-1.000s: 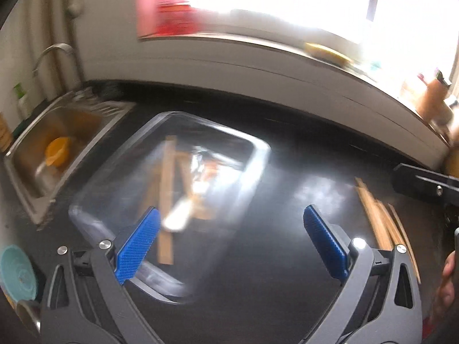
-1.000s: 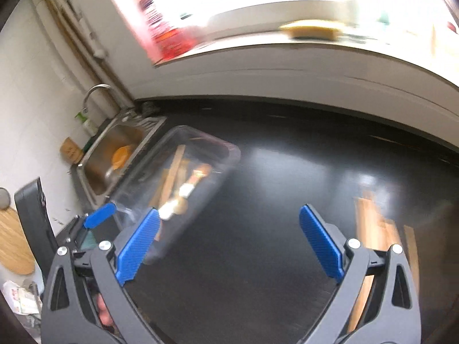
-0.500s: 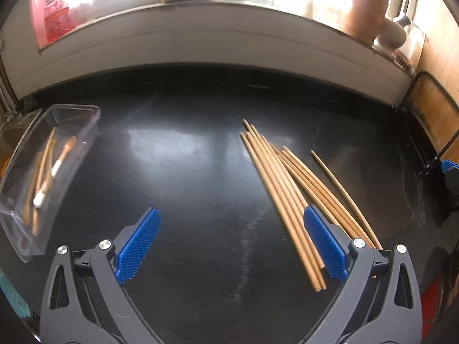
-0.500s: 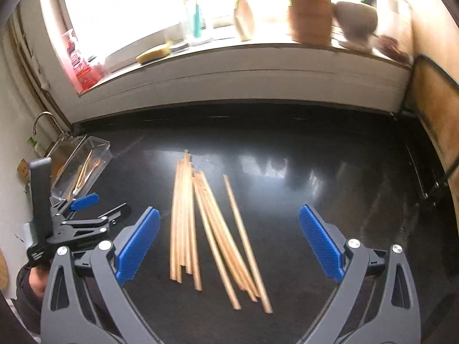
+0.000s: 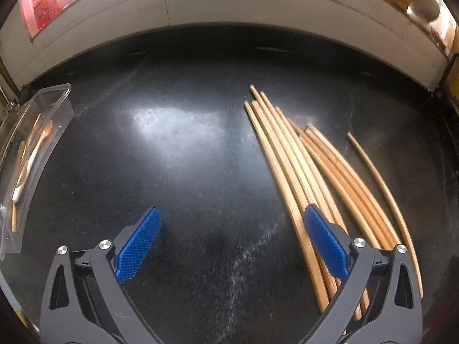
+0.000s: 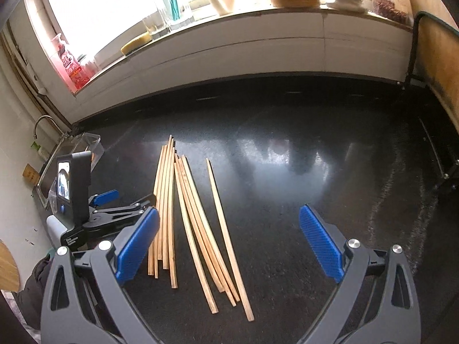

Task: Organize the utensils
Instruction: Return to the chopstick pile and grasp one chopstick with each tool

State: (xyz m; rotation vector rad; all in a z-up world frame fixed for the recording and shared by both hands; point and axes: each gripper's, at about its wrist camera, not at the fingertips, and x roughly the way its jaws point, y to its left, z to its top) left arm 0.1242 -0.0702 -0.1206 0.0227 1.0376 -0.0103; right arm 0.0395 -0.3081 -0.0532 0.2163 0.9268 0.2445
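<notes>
A loose bundle of wooden chopsticks is spread on the black countertop, the sticks lying roughly lengthwise from near to far. In the right wrist view they are seen in two rough groups, with a single stick set slightly apart on the right. In the left wrist view the same chopsticks are seen to the right of centre, fanning outward toward the near edge.

The left gripper is held low over the counter with its jaws spread wide, and nothing is held between the blue pads. Its right finger is seen overlapping the near ends of the leftmost sticks; whether contact is made cannot be told. From the right wrist view the left gripper is visible at the left of the bundle, just beside the leftmost sticks, with a dark sleeve below it.

The right gripper is likewise held wide apart and empty, and the chopsticks lie ahead of it, mostly toward its left finger.

A clear plastic container is placed at the far left of the counter, well apart from the bundle, and a few wooden utensils and a white-tipped one are seen inside it. Beyond it, a sink with a faucet is visible. A windowsill runs along the far side, on which a red-labelled bottle, a yellow sponge and several jars are set.
</notes>
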